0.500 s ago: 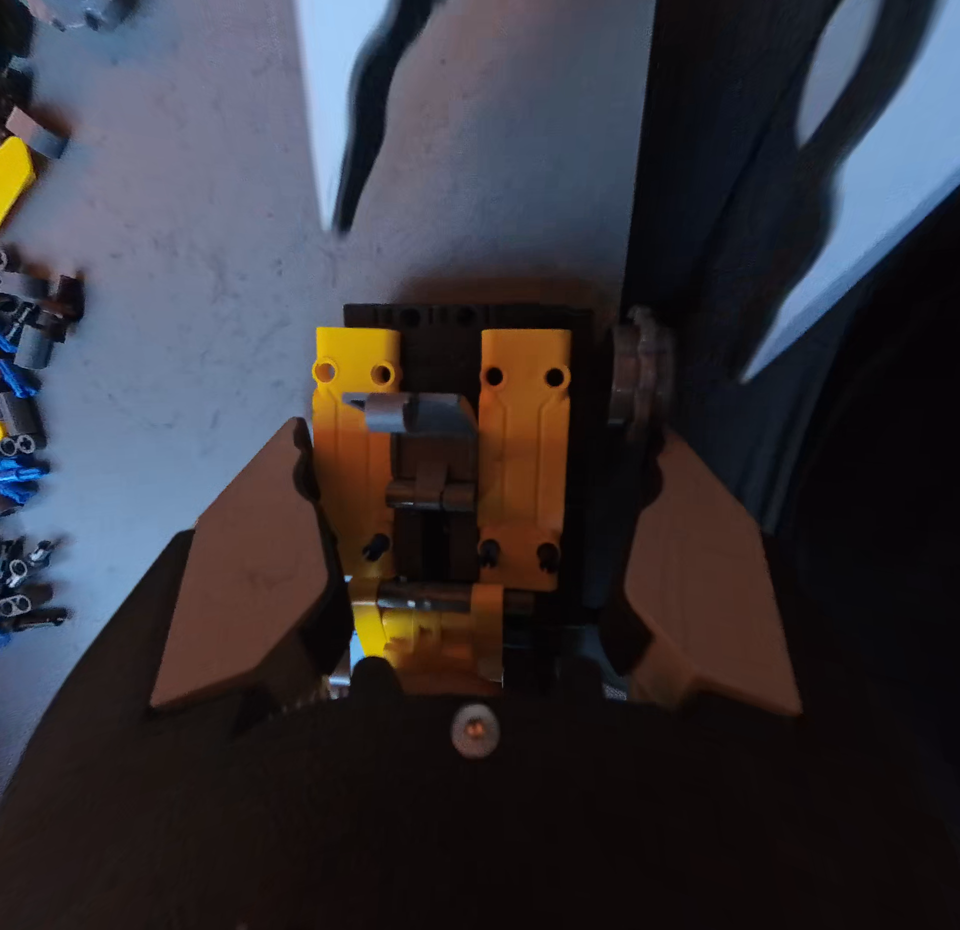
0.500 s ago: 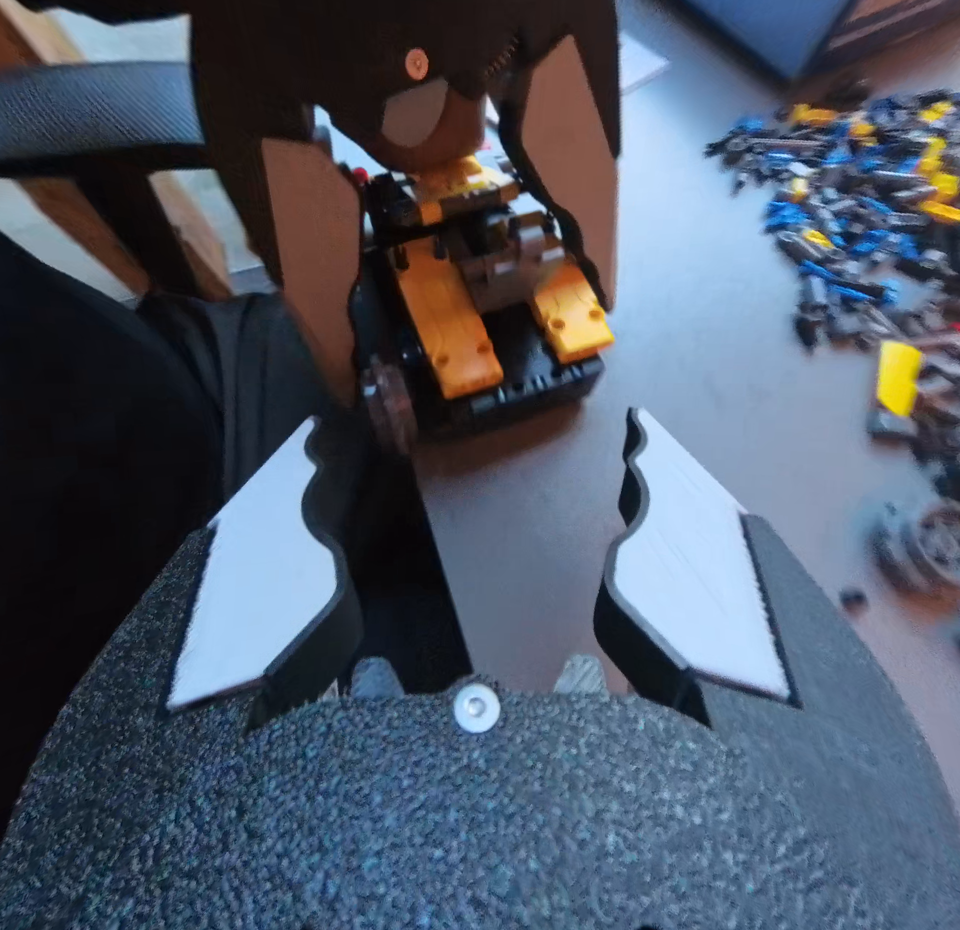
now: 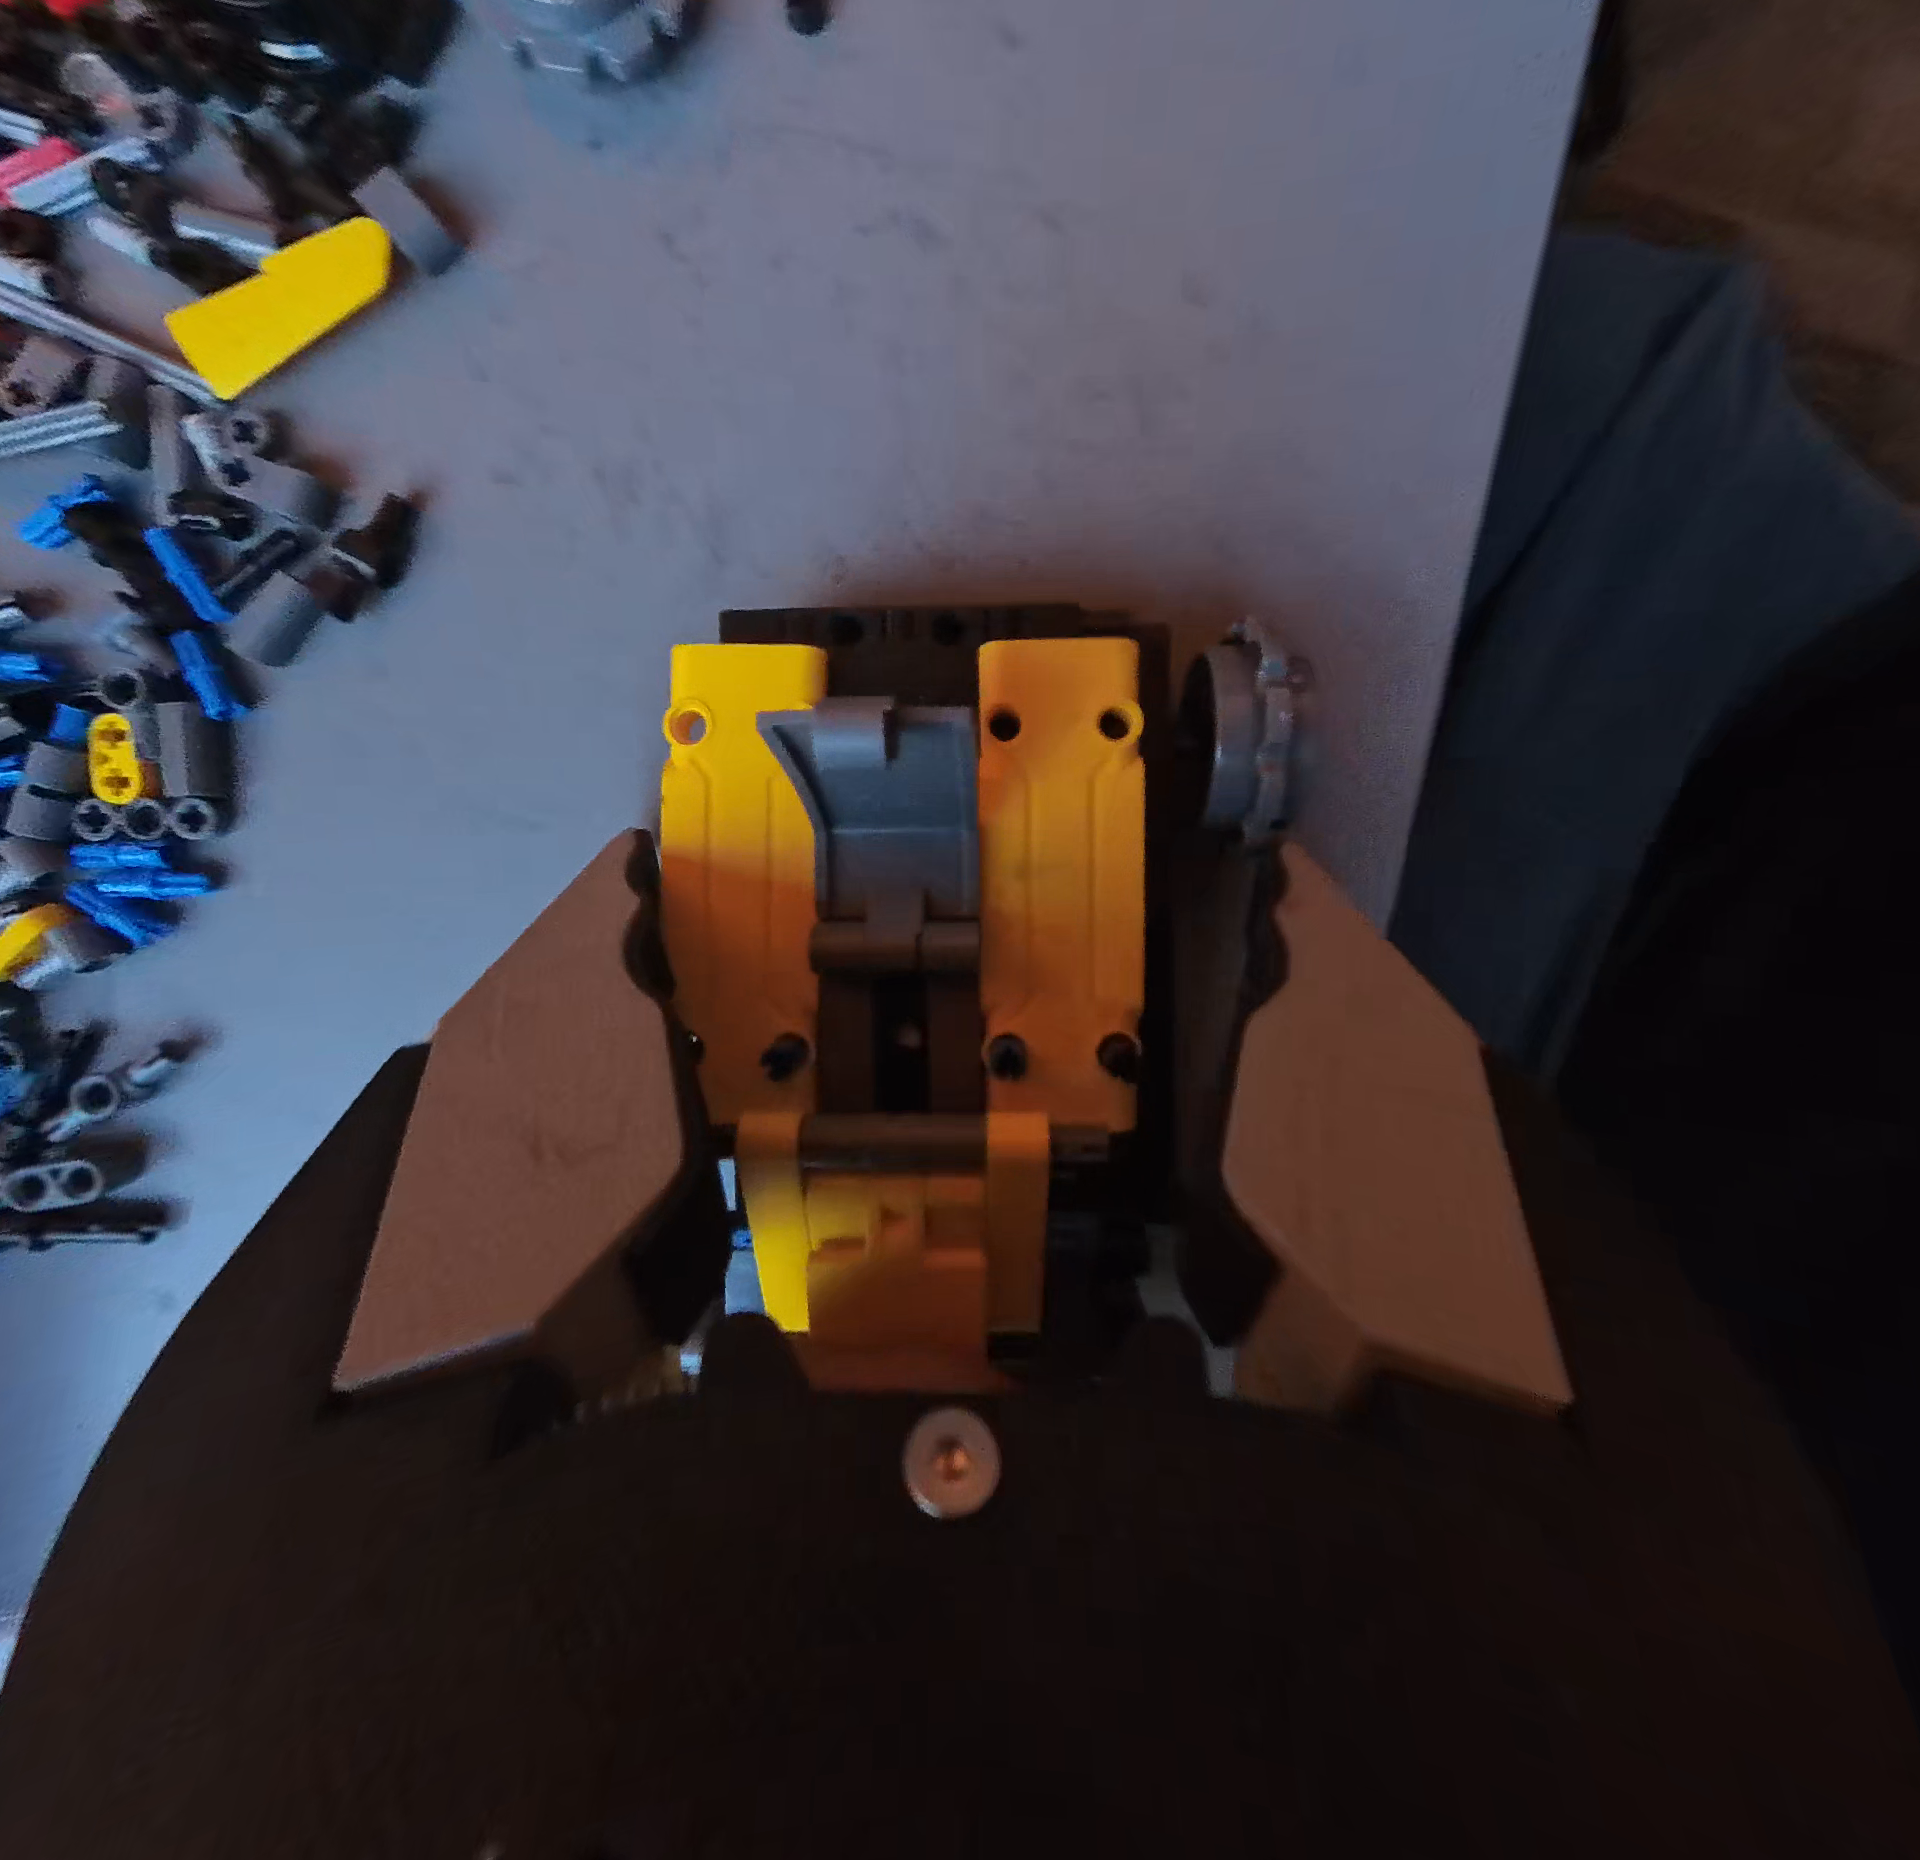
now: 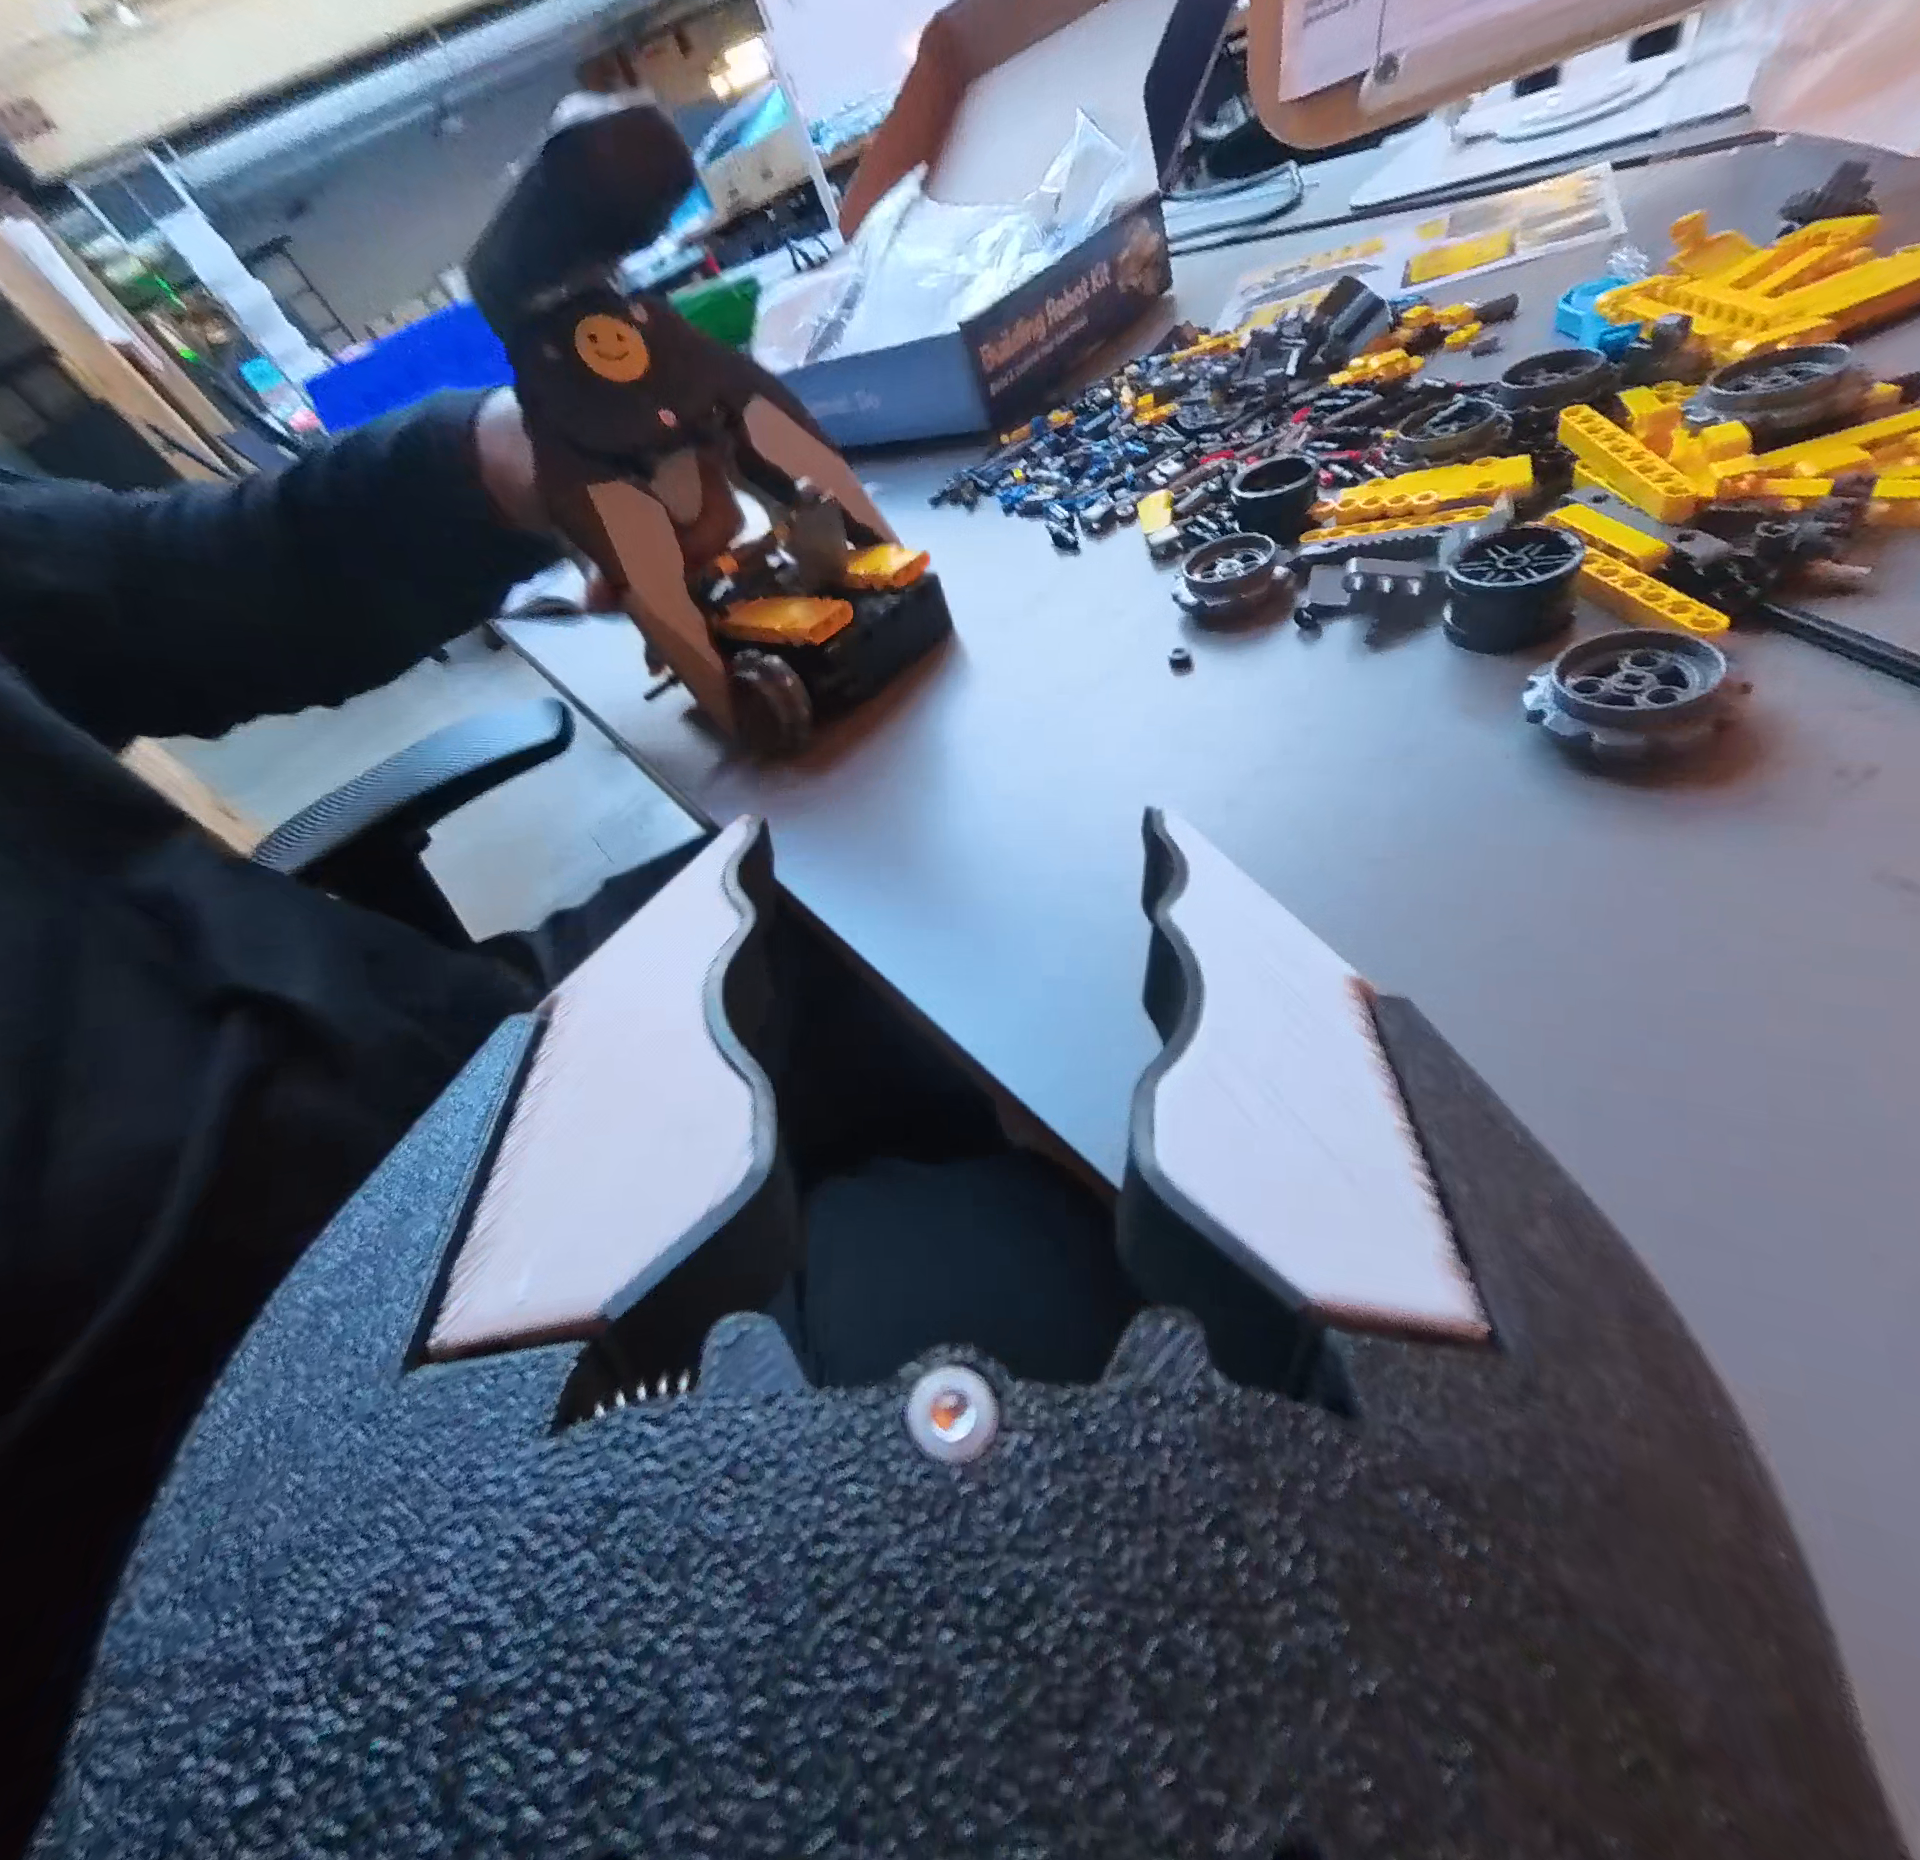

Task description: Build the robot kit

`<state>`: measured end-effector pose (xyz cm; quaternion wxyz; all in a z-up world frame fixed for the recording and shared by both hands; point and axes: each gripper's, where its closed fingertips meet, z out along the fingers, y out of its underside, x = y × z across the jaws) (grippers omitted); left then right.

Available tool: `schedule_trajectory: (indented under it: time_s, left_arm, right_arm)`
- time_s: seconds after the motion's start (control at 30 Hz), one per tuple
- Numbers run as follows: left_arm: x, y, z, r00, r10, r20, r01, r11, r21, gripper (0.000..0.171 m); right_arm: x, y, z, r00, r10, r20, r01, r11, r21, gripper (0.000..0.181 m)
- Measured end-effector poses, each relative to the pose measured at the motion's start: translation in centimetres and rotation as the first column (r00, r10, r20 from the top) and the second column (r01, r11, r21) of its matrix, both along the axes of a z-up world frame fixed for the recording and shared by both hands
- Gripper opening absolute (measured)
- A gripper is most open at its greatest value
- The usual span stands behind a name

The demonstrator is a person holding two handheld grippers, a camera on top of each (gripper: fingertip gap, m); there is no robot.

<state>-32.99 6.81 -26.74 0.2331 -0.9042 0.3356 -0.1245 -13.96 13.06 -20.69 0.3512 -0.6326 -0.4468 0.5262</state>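
Observation:
My left gripper (image 3: 951, 854) is shut on a partly built brick vehicle (image 3: 1060, 875), yellow panels over a black frame with a grey seat piece (image 3: 894, 802) in the middle and a grey wheel hub (image 3: 1252, 740) on its right side. The model rests on the grey table near its right edge. In the right wrist view the left gripper (image 4: 769, 647) and the model (image 4: 831, 615) show far off at the table's near-left edge, held by a person's hand in a dark sleeve. My right gripper (image 4: 951, 854) is open and empty, above the table's front edge, well apart from the model.
Loose yellow, black and blue bricks (image 4: 1455, 439) and several wheels (image 4: 1636, 693) are spread across the table's right side. An open cardboard kit box (image 4: 987, 252) stands behind. A loose yellow panel (image 3: 281, 304) and small parts lie left of the model. An office chair (image 4: 416, 782) sits at the table's edge.
My right gripper has drawn back and away from the model and now looks across the table. The left gripper still holds the model, whose grey seat piece has tipped up.

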Motion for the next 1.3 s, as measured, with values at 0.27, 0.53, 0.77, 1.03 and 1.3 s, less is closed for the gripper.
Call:
schedule_trajectory:
  time_s: [0.27,0.53,0.77,1.03,1.3]
  left_arm:
    - [-0.5,1.4,4.9,0.986,0.079,0.144,-0.107,0.975,0.197,0.101]
    - [-5.2,-3.7,4.8,0.94,0.264,0.214,-0.307,0.93,0.2,0.096]
    - [-7.0,-7.2,5.1,0.856,0.438,0.276,-0.516,0.762,0.39,0.091]
    - [-3.4,-11.5,6.1,0.892,0.284,0.351,-0.45,0.633,0.631,0.086]
    - [-1.7,-12.5,6.3,0.896,0.078,0.436,-0.374,0.662,0.65,0.077]
  right_arm:
    - [-1.3,2.0,-2.3,0.959,-0.159,0.235,0.107,0.97,0.217,0.059]
    - [-0.9,6.7,-2.3,0.915,-0.278,0.293,0.212,0.948,0.238,0.056]
    - [-2.8,12.2,-3.1,0.864,-0.309,0.397,0.251,0.949,0.191,0.06]
    - [-4.1,15.5,-5.5,0.796,-0.31,0.52,0.278,0.95,0.142,0.069]
    - [-4.7,16.7,-5.9,0.764,-0.34,0.549,0.315,0.938,0.143,0.07]
